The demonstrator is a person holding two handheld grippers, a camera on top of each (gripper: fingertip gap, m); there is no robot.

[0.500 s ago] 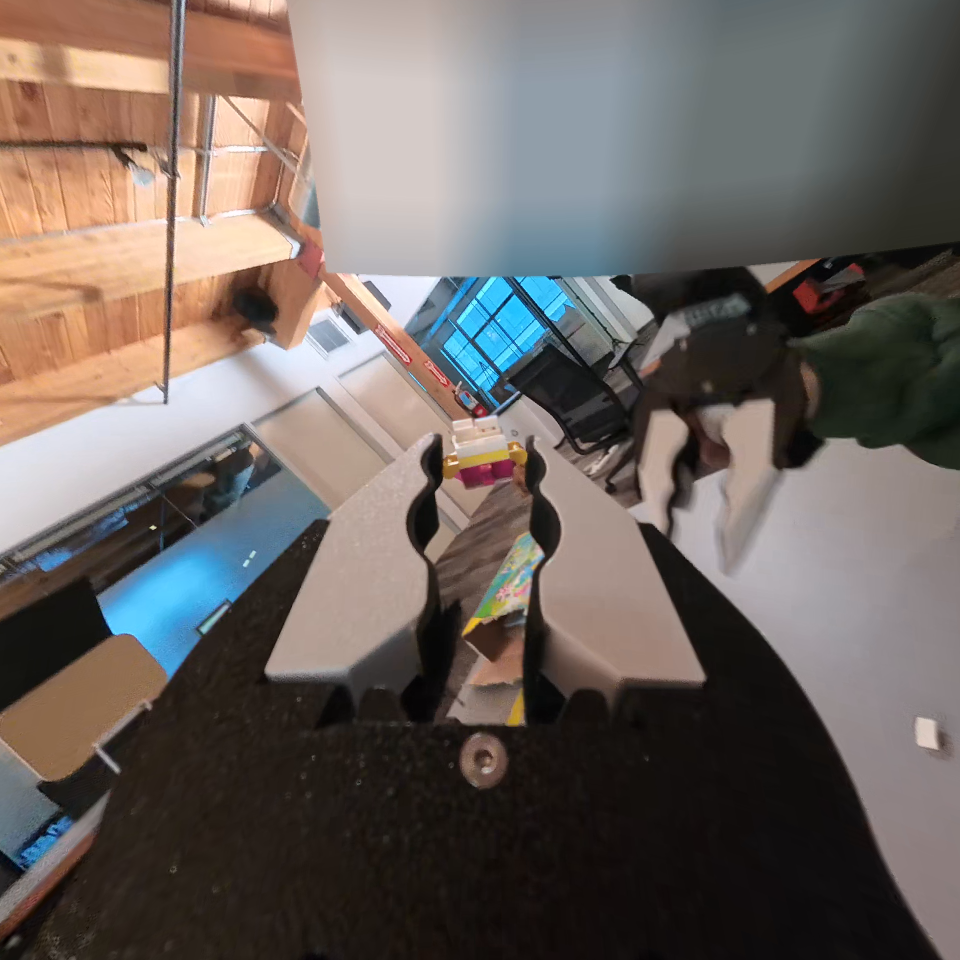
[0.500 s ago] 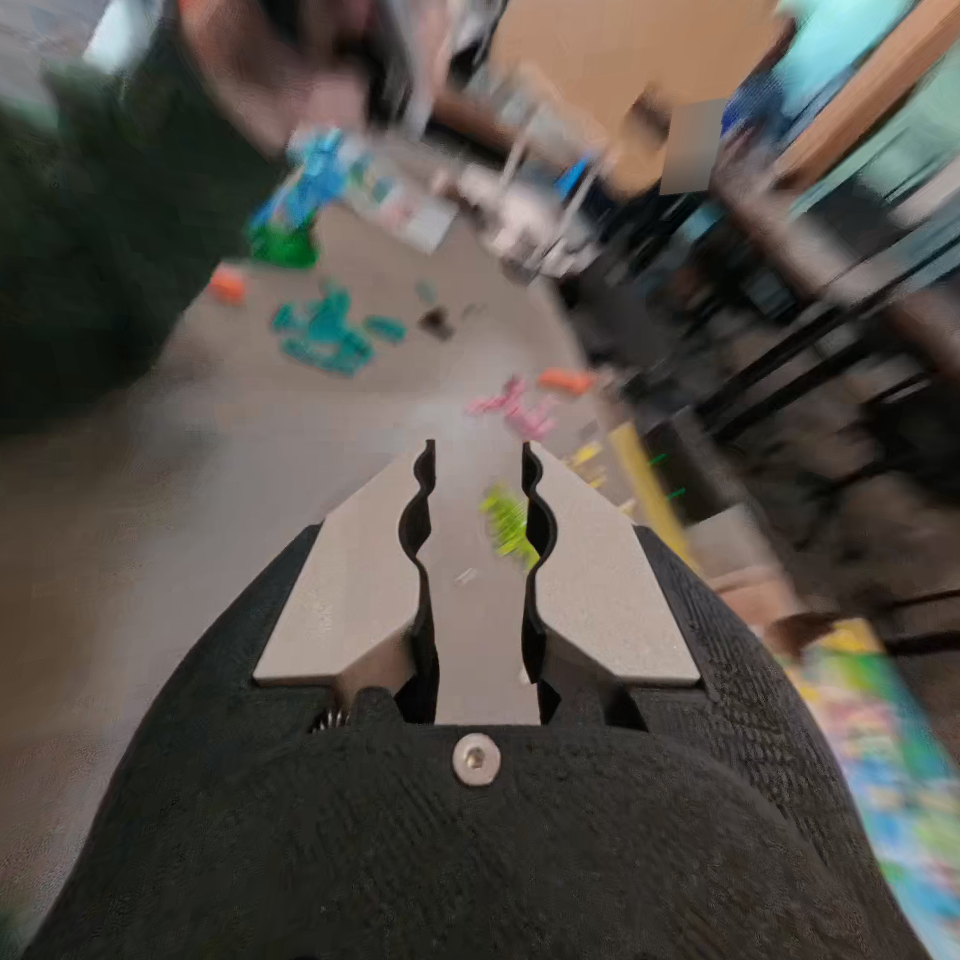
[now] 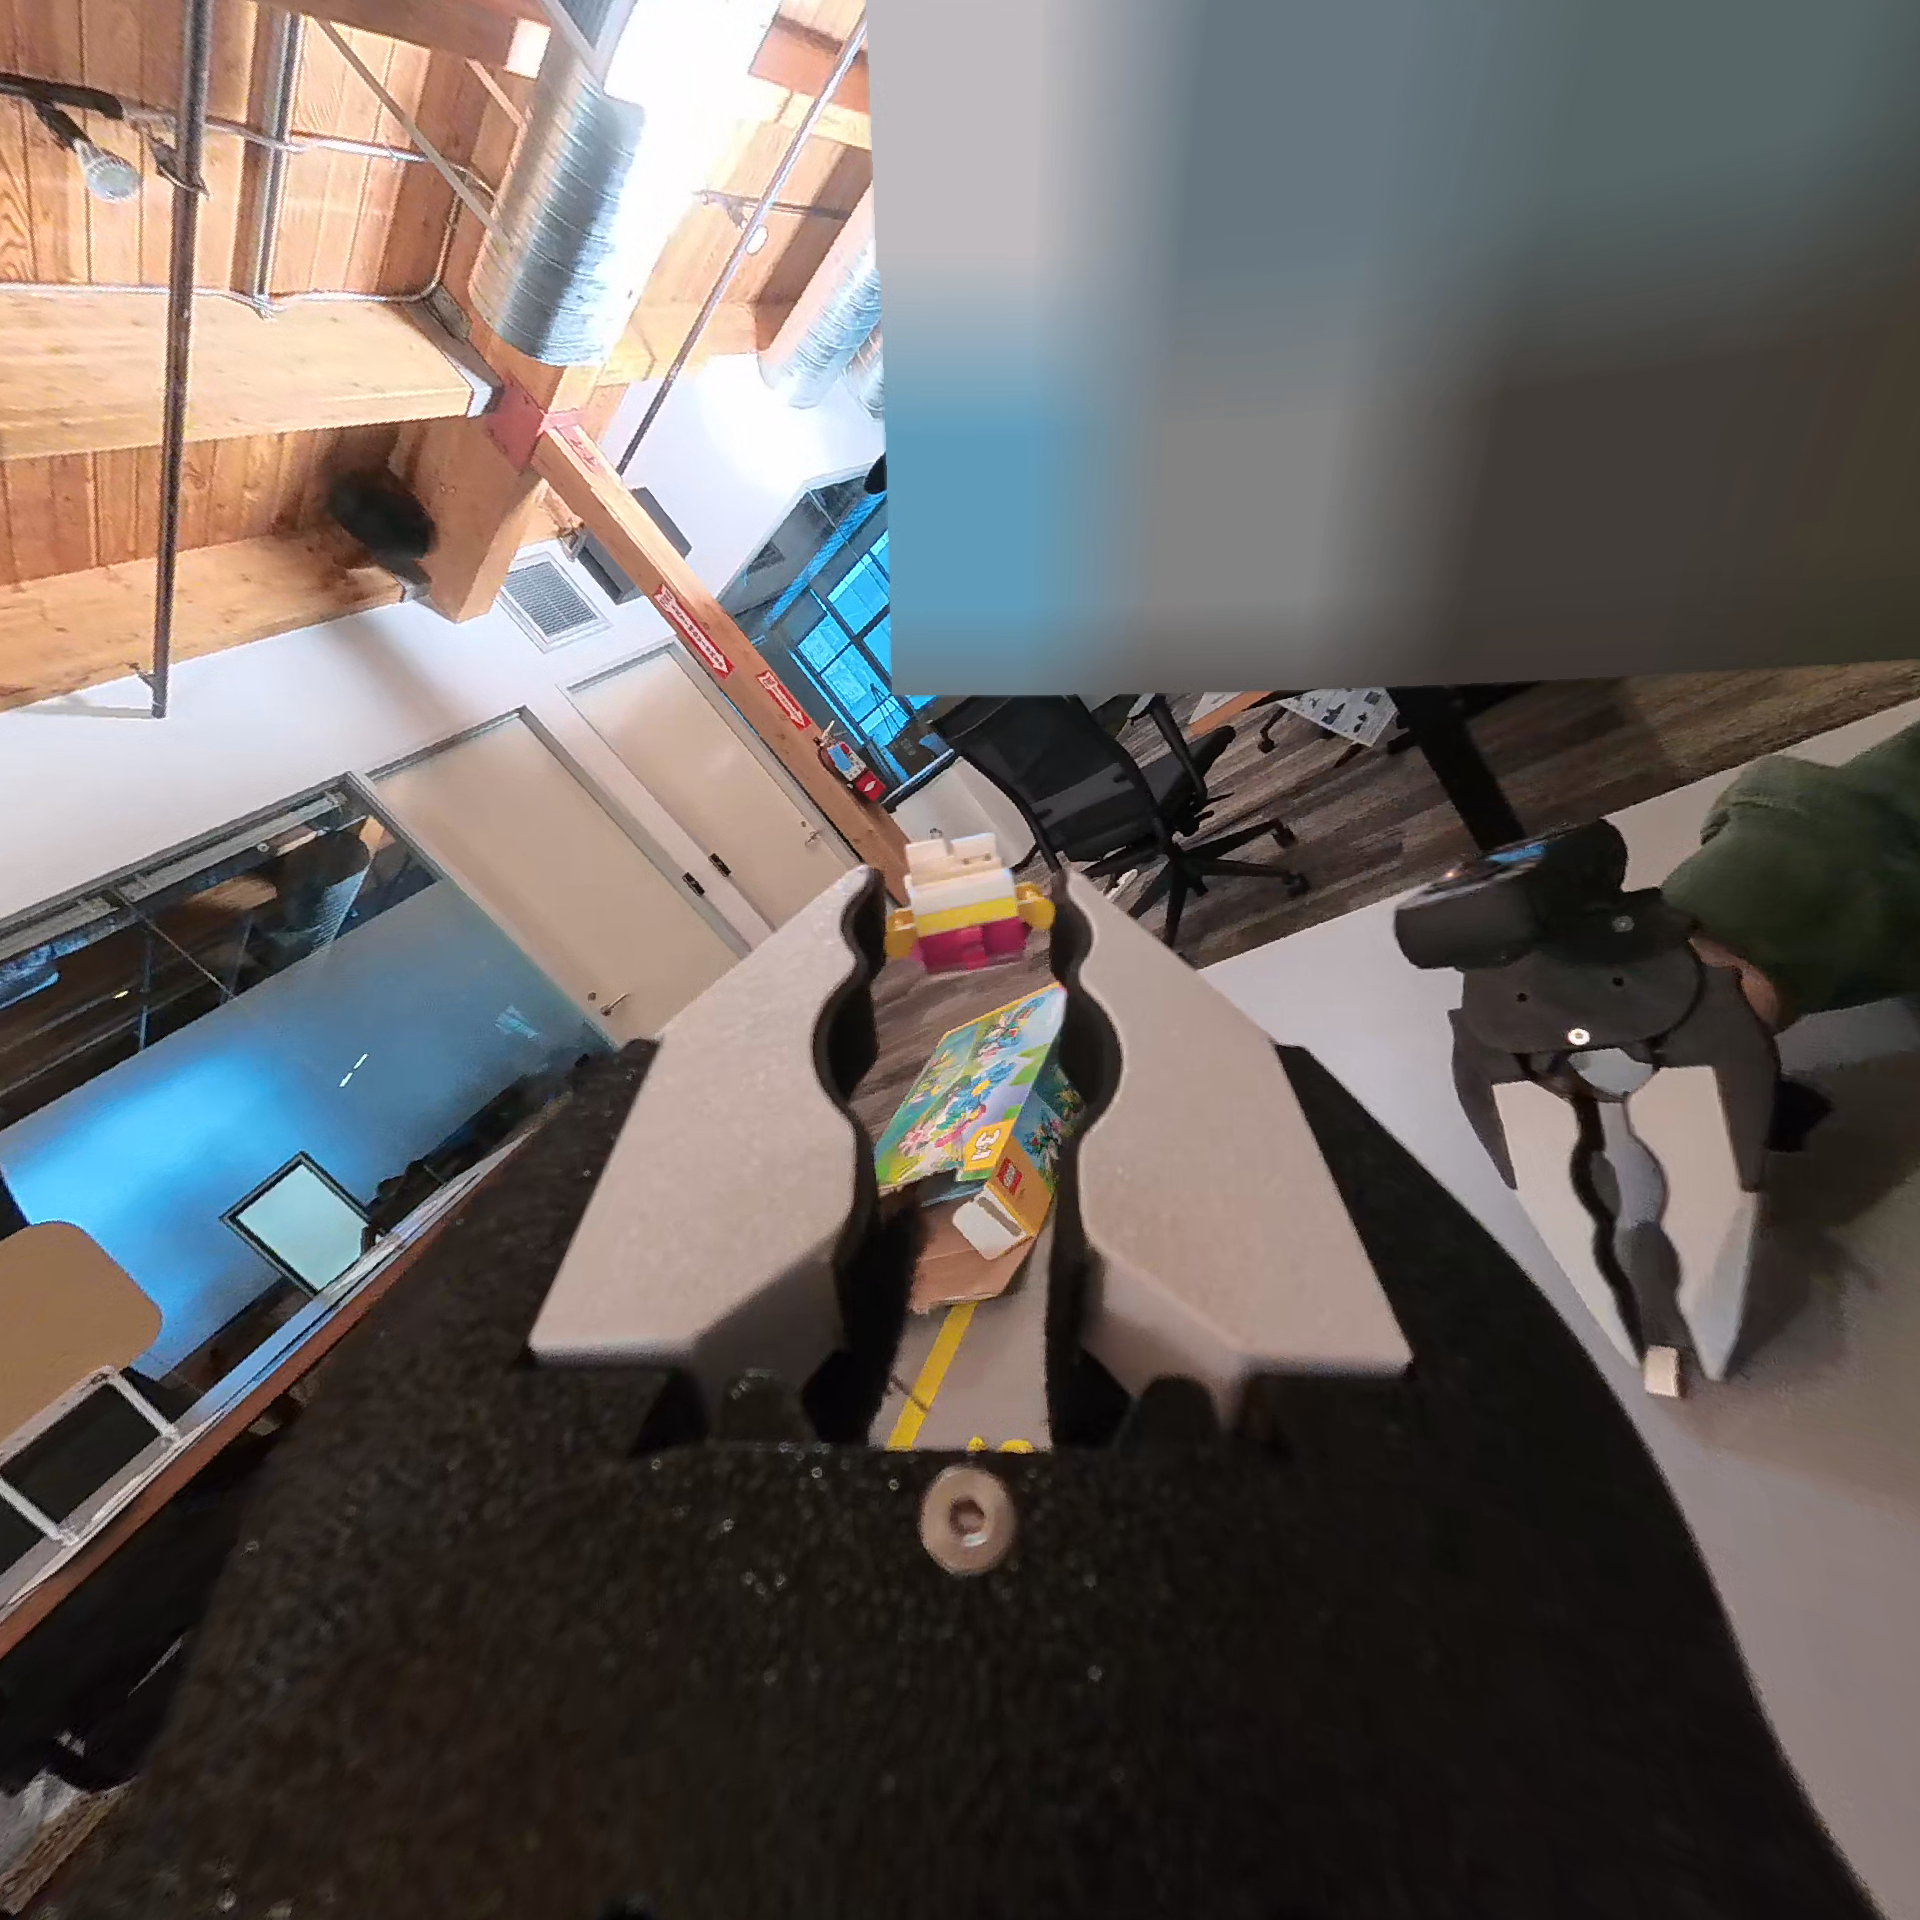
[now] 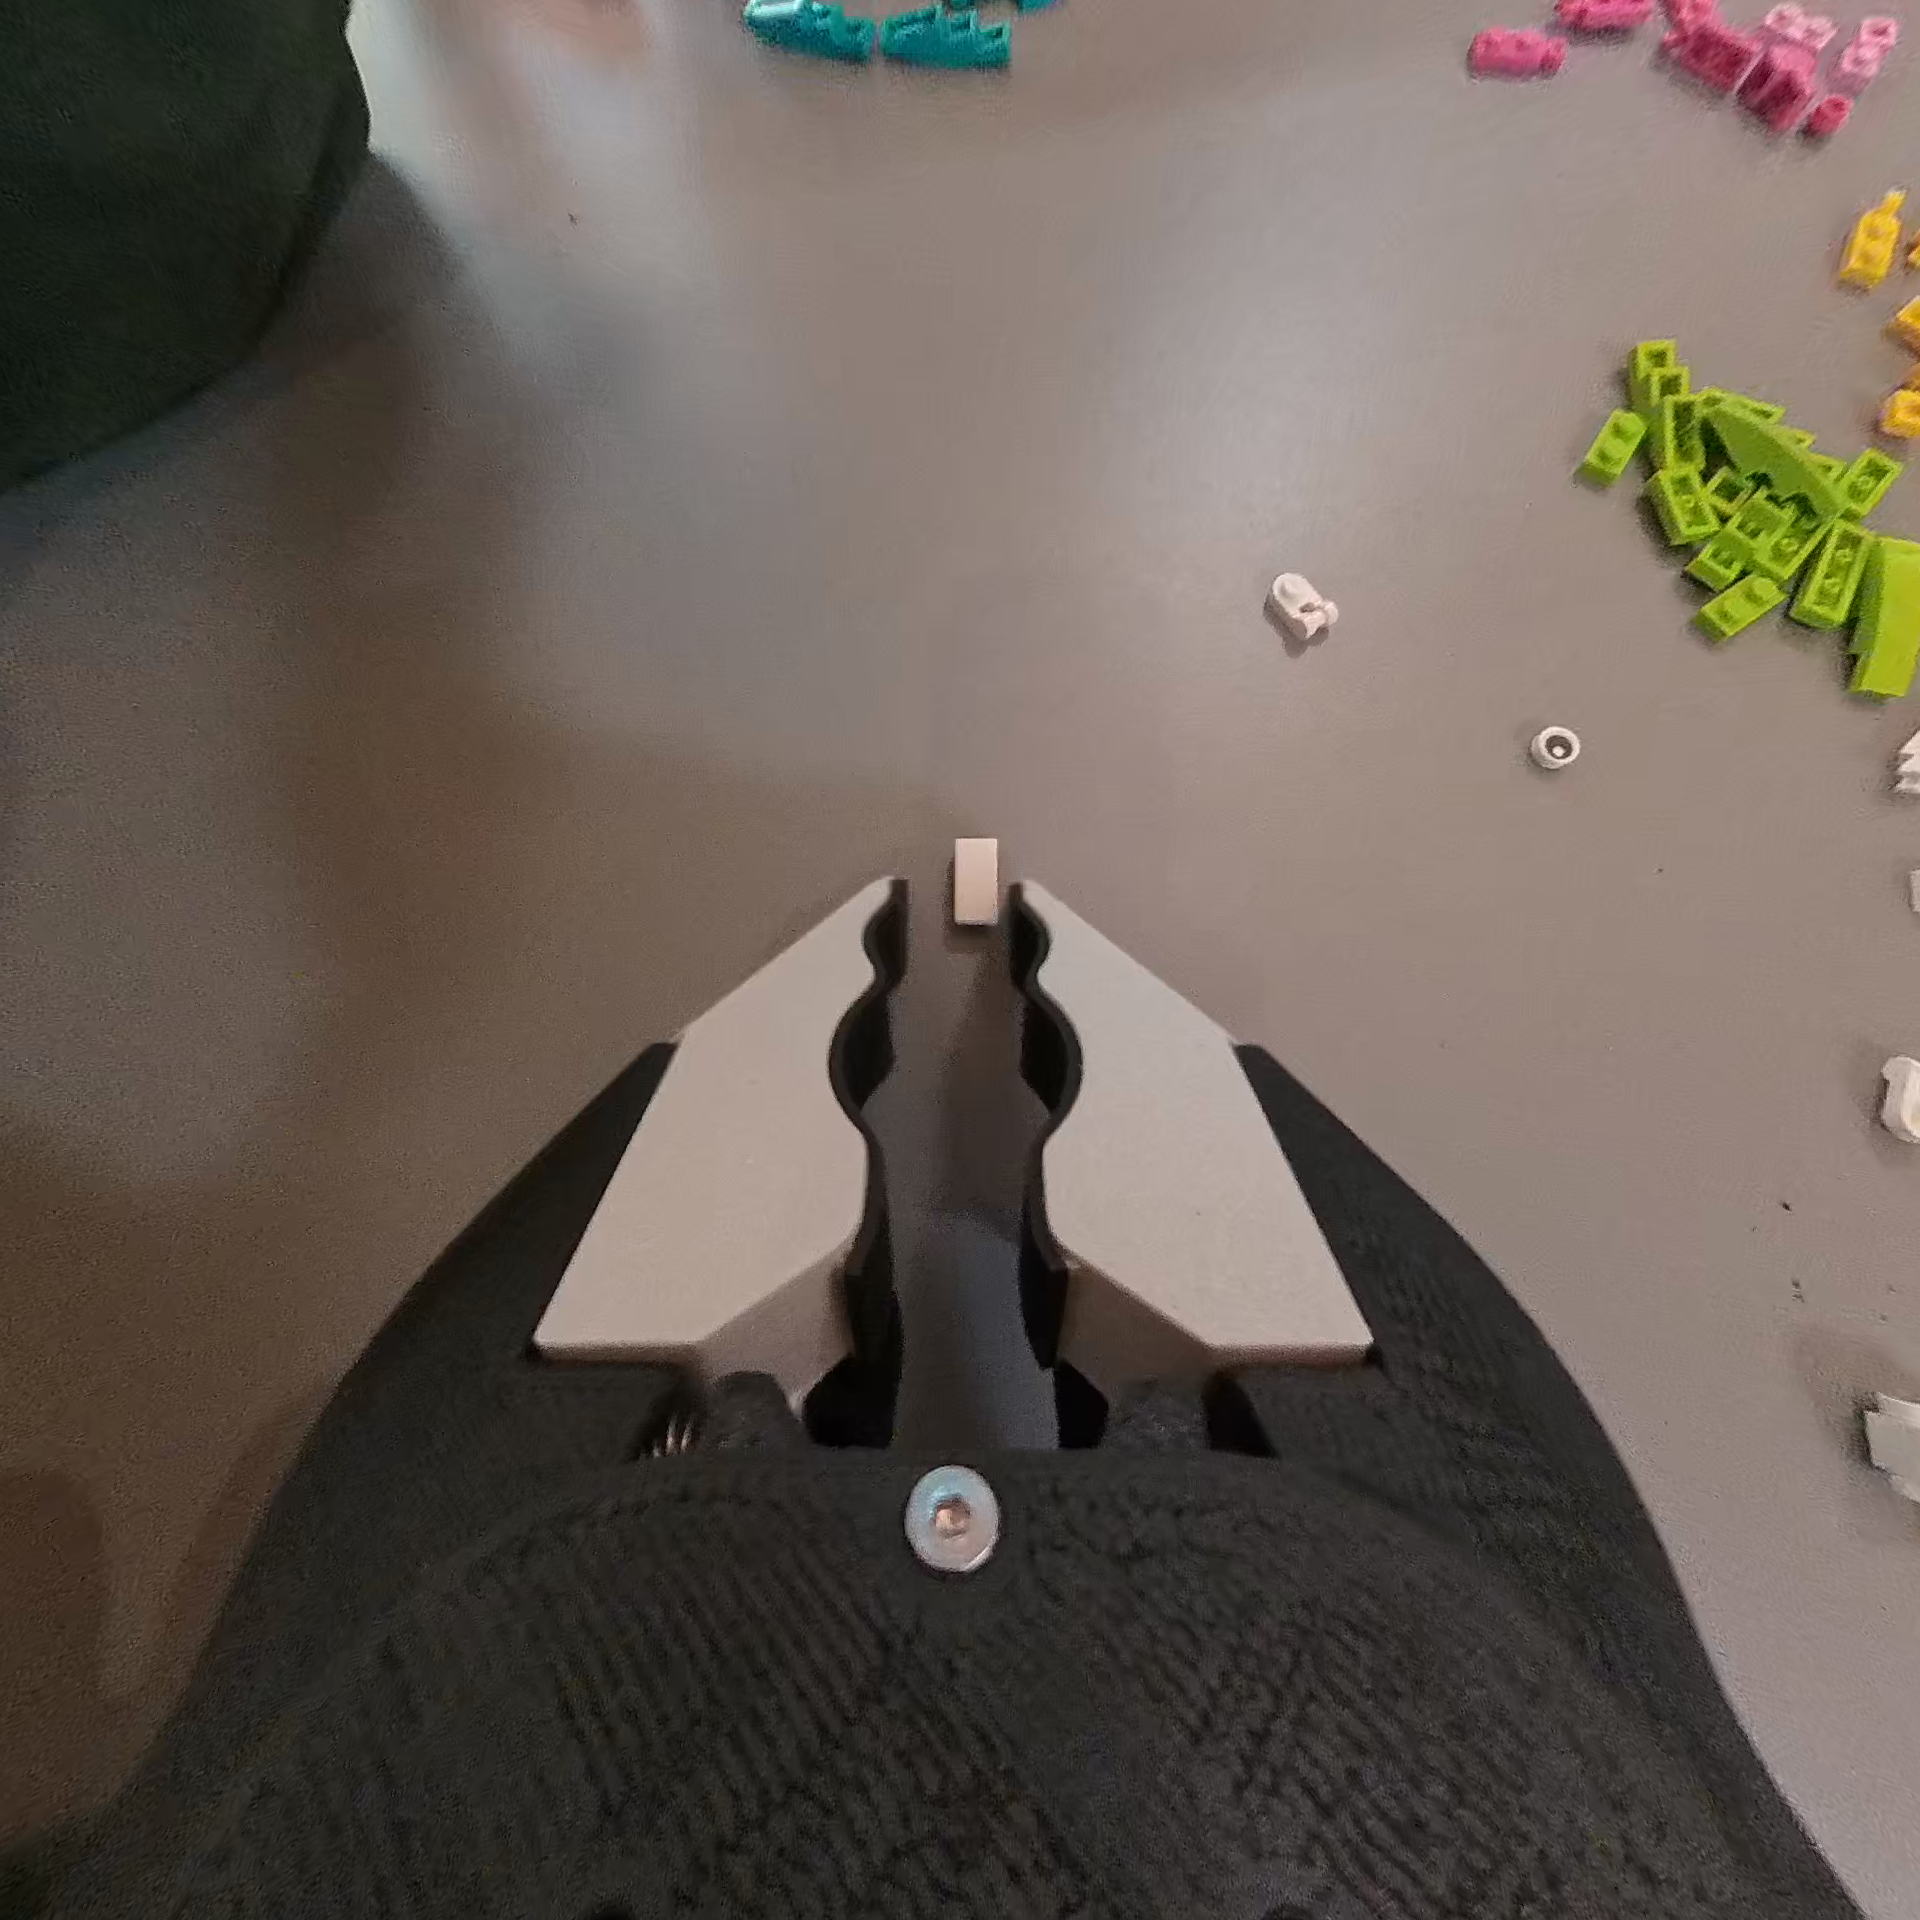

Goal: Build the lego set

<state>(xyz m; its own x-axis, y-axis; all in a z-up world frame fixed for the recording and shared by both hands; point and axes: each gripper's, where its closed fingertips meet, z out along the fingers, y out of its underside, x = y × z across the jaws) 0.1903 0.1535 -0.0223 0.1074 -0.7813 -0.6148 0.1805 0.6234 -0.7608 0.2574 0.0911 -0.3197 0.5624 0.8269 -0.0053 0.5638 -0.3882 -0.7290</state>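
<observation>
My left gripper is shut on a small lego assembly of white, yellow and magenta bricks, held up in the air at the fingertips. My right gripper is open by a narrow gap and points down at the grey table. A small white brick stands on the table between its fingertips, close to the right finger and apart from the left one. The right gripper also shows in the left wrist view, low on the table with the white brick at its tips.
Piles of loose bricks lie on the table: lime green at the right, pink and teal at the far edge, yellow, small white pieces. A lego box lies beyond. A green sleeve is at the left. The left gripper's tips are roughly 30 cm from the right gripper's.
My right gripper has swung down to the table and now straddles the small white brick. My left gripper still holds the assembly and has tilted slightly.
</observation>
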